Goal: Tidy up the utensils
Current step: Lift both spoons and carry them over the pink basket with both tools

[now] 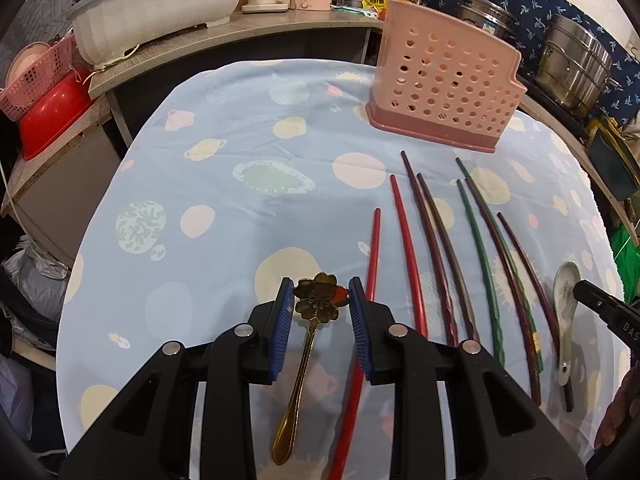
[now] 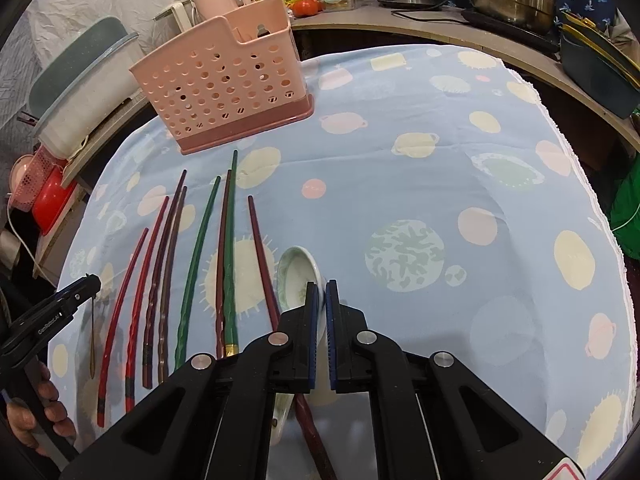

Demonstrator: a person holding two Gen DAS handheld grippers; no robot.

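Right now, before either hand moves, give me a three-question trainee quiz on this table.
1. True or false: the pink perforated plastic utensil holder lies tipped on its side.
2. What sits between the left tongs? A) a steel fork B) the brass flower-headed spoon C) a wooden ladle
3. How many green chopsticks lie on the blue patterned tablecloth?

Key: 1 false, it stands upright; 2 B; 3 two.
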